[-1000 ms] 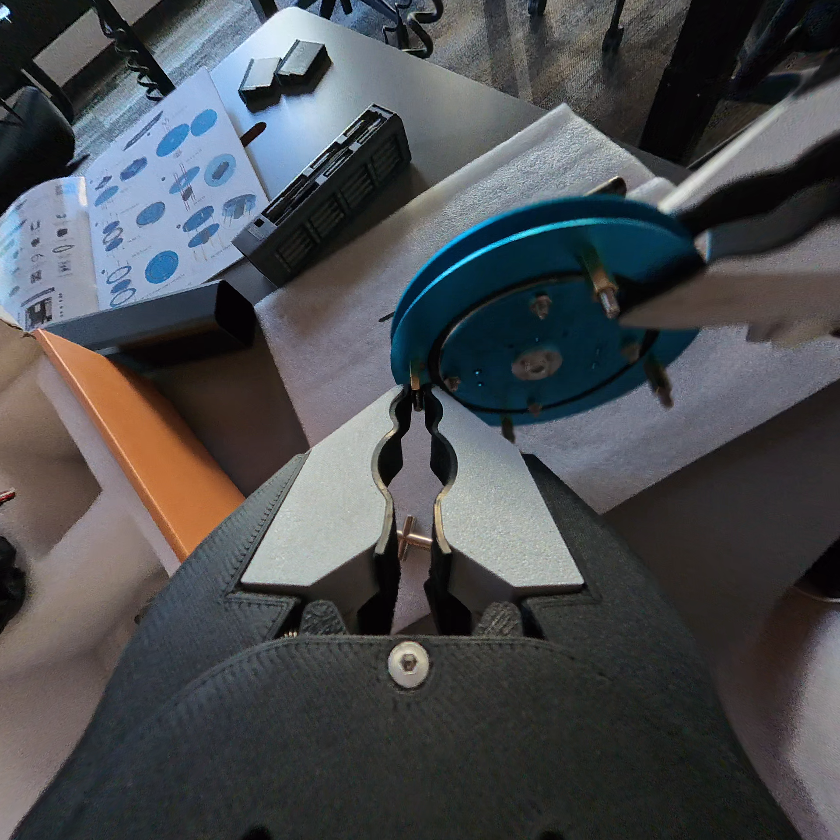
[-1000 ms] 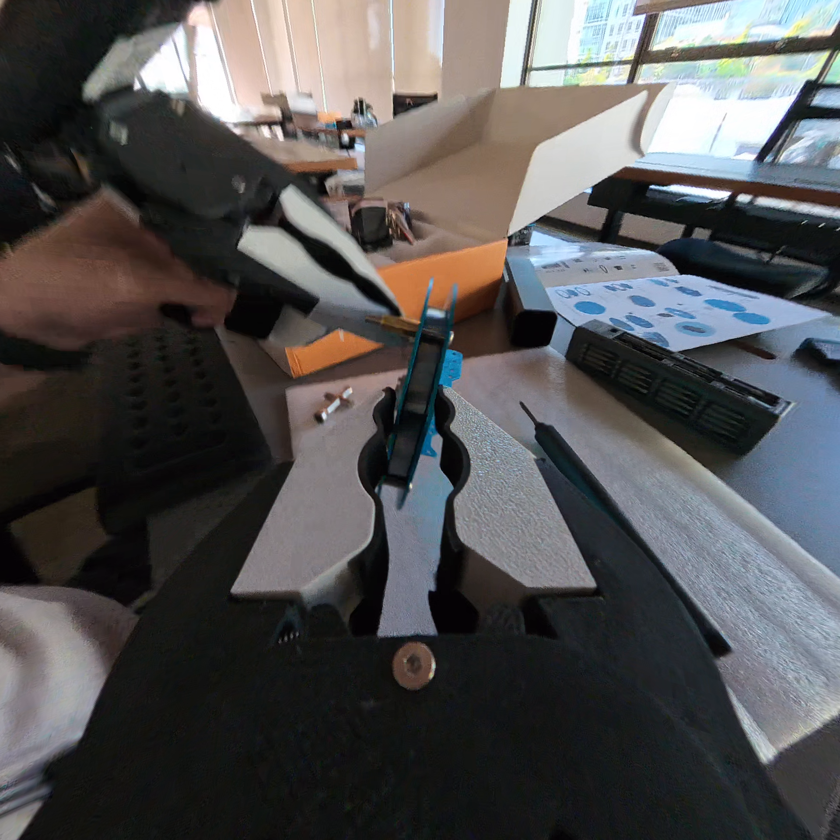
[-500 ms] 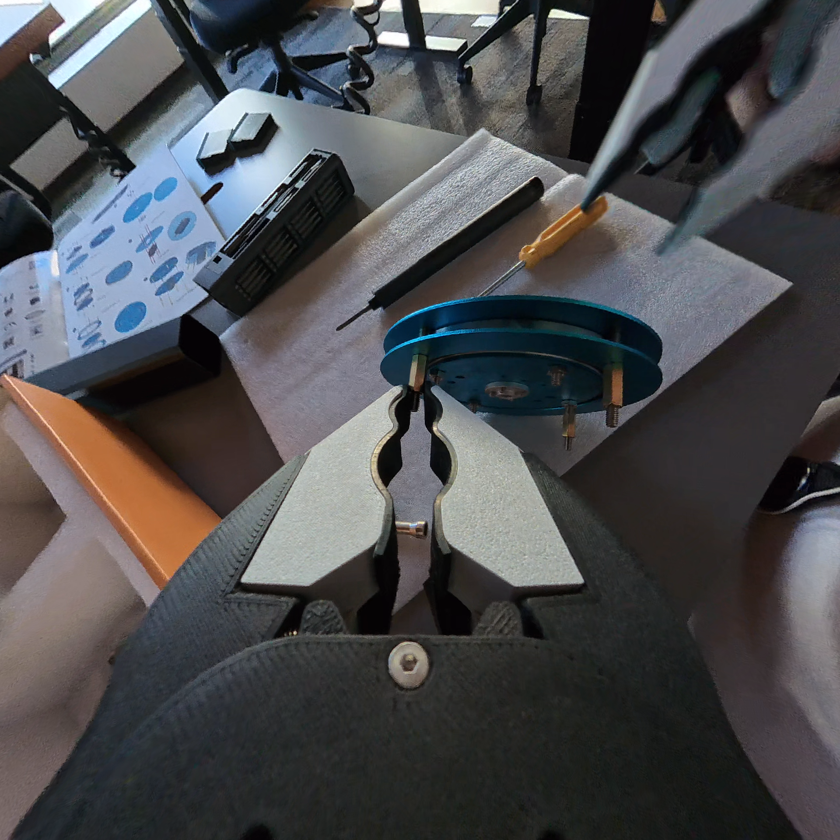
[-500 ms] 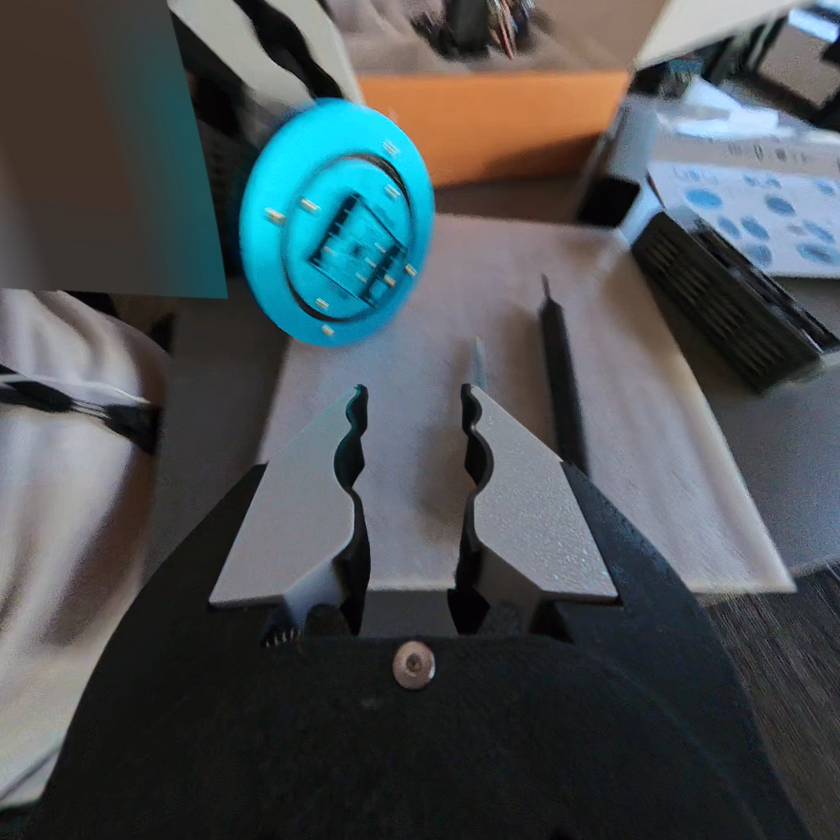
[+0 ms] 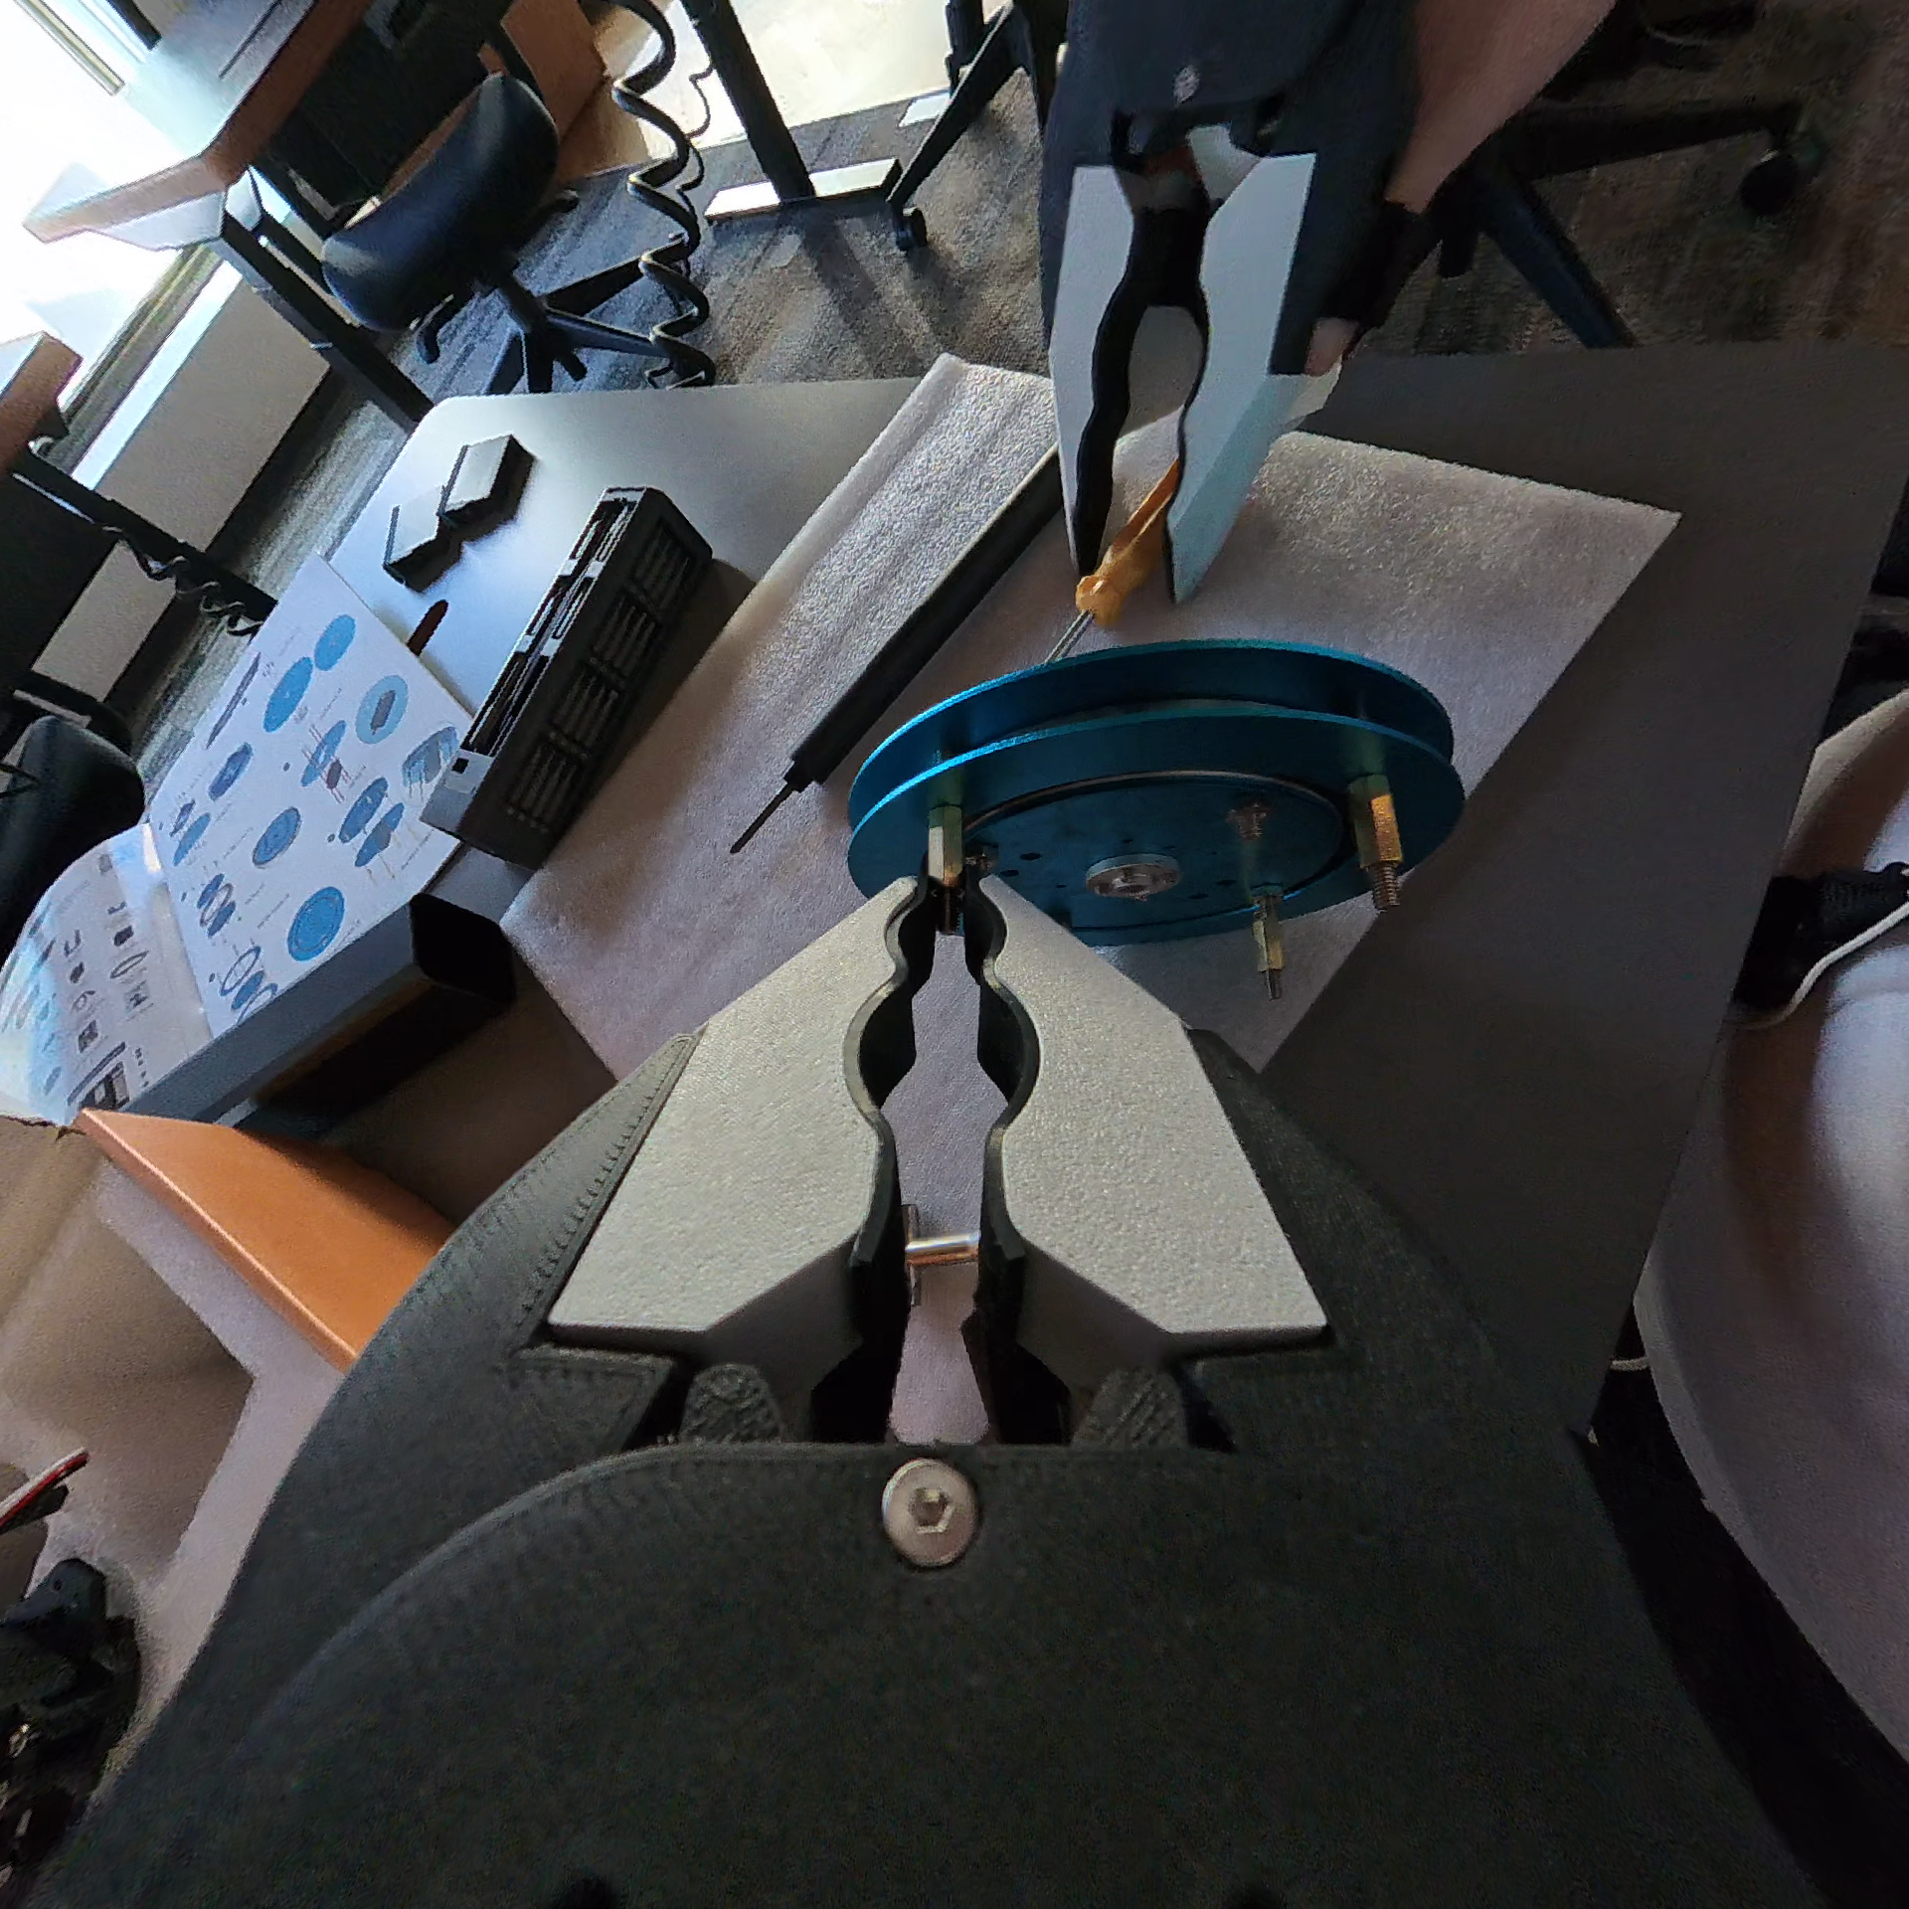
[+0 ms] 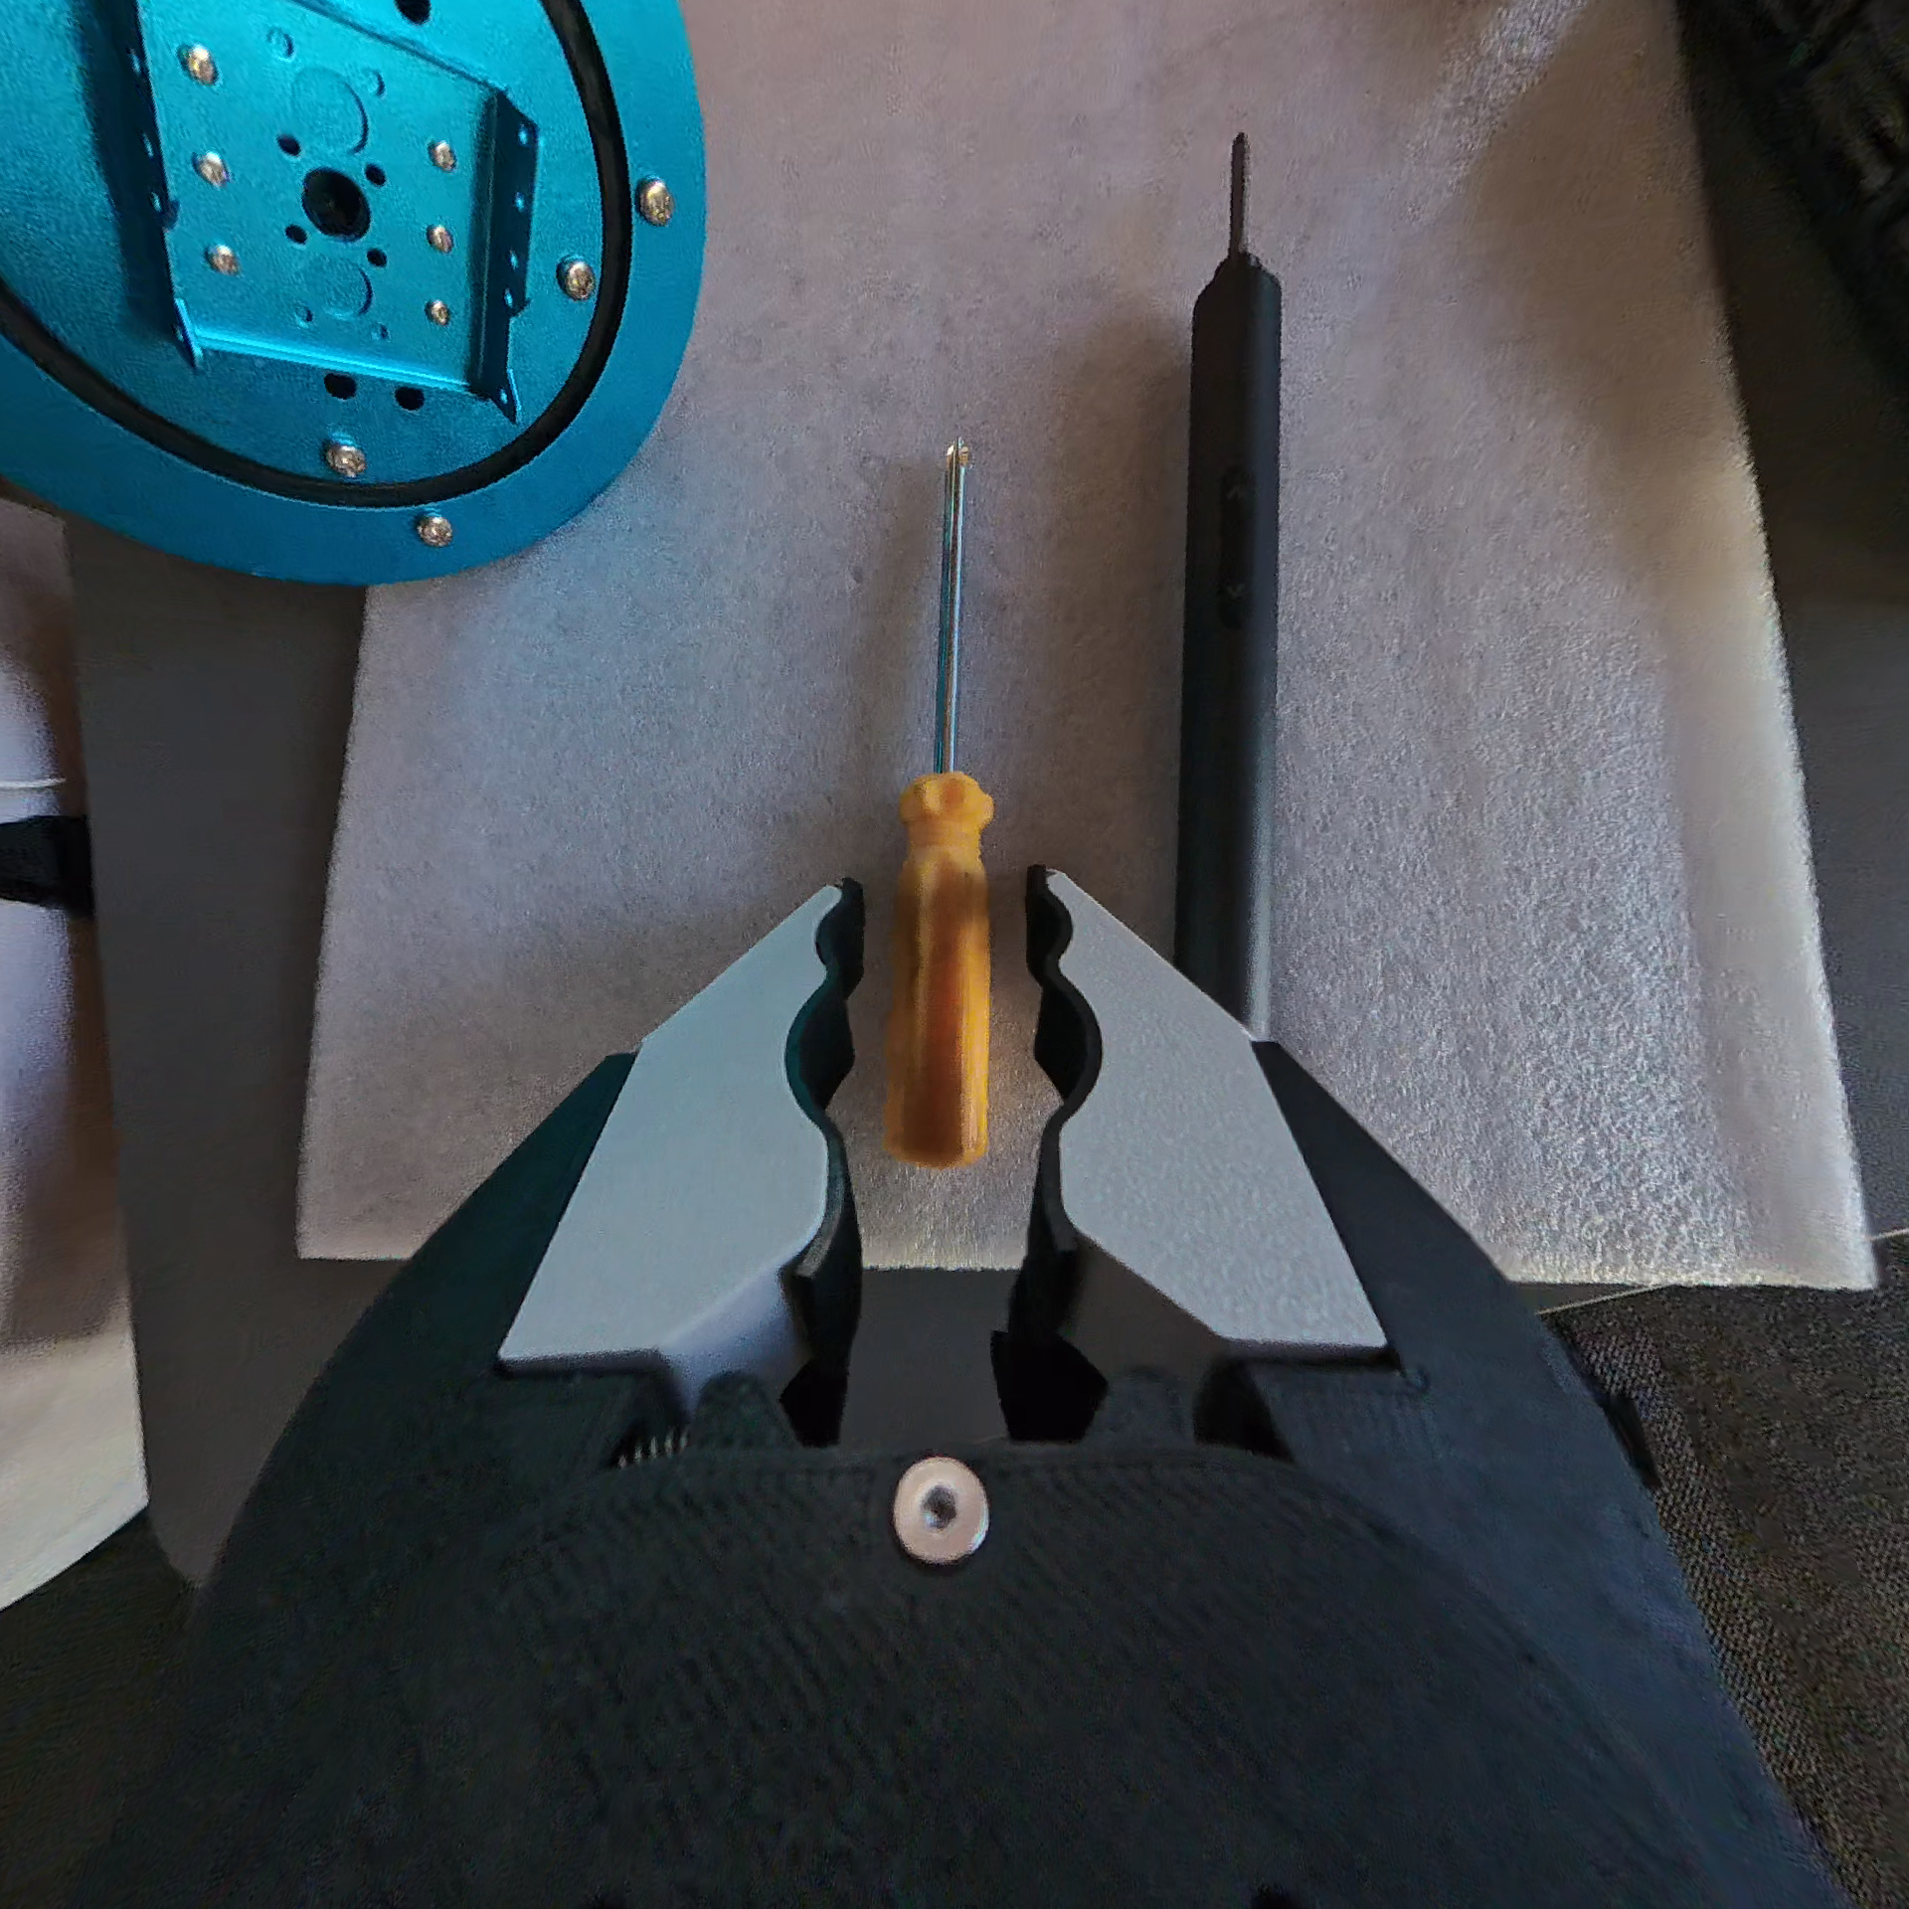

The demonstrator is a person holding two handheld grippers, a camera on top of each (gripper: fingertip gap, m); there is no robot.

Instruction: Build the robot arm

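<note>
In the right wrist view the blue disc assembly (image 6: 341, 279) runs off the top and left edges, and the black electric screwdriver's (image 6: 1224, 640) butt is hidden behind the right gripper's (image 6: 938, 888) finger. In the left wrist view that gripper covers most of the orange screwdriver's (image 5: 1121, 563) handle, the disc hides its shaft, and the instruction sheet's (image 5: 279, 785) drawings are too small to tell.

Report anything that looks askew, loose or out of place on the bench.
The blue disc assembly is off the foam pad, held tilted in the air by one standoff pinched in the left gripper. A loose bolt lies on the pad. The orange screwdriver and black driver lie neatly parallel.
</note>
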